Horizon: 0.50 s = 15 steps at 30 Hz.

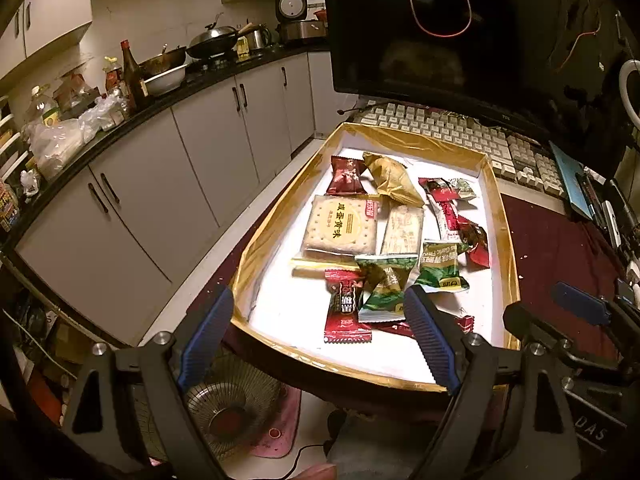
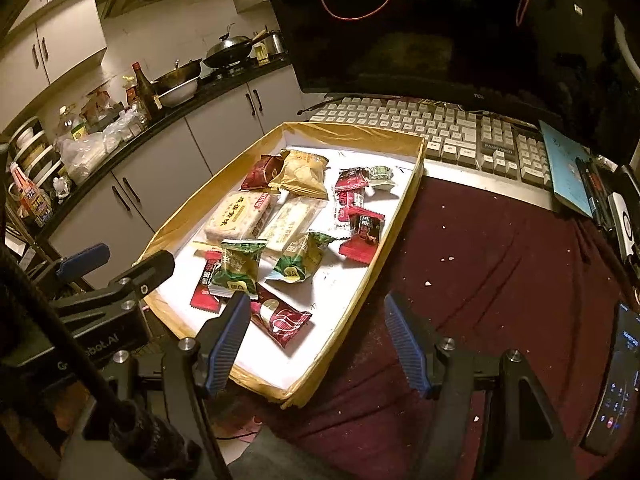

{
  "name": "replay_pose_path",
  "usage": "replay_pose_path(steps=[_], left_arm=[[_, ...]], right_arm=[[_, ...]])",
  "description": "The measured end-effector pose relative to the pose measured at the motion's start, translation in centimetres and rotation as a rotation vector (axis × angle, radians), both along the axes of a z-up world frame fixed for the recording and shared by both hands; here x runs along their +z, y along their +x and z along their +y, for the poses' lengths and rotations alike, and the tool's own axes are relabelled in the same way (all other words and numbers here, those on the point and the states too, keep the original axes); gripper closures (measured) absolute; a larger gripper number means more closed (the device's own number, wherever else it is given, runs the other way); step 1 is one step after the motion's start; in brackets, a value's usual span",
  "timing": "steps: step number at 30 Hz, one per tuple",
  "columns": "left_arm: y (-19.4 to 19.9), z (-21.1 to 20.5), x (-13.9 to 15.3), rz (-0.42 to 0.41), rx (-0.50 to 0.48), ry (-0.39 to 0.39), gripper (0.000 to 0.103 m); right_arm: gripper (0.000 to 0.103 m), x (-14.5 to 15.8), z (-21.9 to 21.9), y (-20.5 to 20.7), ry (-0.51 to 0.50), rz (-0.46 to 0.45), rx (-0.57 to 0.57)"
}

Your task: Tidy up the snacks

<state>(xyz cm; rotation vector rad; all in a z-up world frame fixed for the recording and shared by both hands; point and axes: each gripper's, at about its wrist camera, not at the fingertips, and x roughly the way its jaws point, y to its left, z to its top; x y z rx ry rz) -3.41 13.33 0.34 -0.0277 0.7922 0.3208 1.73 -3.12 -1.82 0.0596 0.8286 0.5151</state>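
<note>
With both tongs spread wide and gripping nothing, I'm hovering at the near end of the gold-rimmed tray (image 1: 502, 216). Left tongs (image 1: 320, 332) sit over the tray's near edge, straddling a dark red packet (image 1: 346, 312) and a green packet (image 1: 384, 288). Right tongs (image 2: 316, 340) straddle the tray's near right wall (image 2: 360, 296): one finger over the tray floor beside a maroon packet (image 2: 284, 322), the other over the dark red desk (image 2: 500, 264) cloth. All snacks I can see lie inside the tray: a big cracker pack (image 1: 342, 224) mid-tray, a pale pack (image 1: 402, 228) touching it on the right, a gold pouch (image 1: 392, 178) and a brown-red candy (image 1: 346, 176) at the far end, small red wrappers (image 1: 460, 220) along the right side. Second green packet (image 1: 440, 268) sits just right of the first. Keyboard (image 2: 440, 128) is beyond the tray, monitor (image 2: 440, 20) above it. Phone (image 2: 618, 376) lies at the desk's right edge.
</note>
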Motion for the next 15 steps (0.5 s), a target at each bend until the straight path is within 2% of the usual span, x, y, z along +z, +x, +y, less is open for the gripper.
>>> replay_pose_path(steps=[15], left_arm=[[0.75,-0.48,-0.44,0.018,-0.001,-0.001,0.016]], right_arm=[[0.034,-0.17,-0.27,0.04,0.011,0.001,-0.005]])
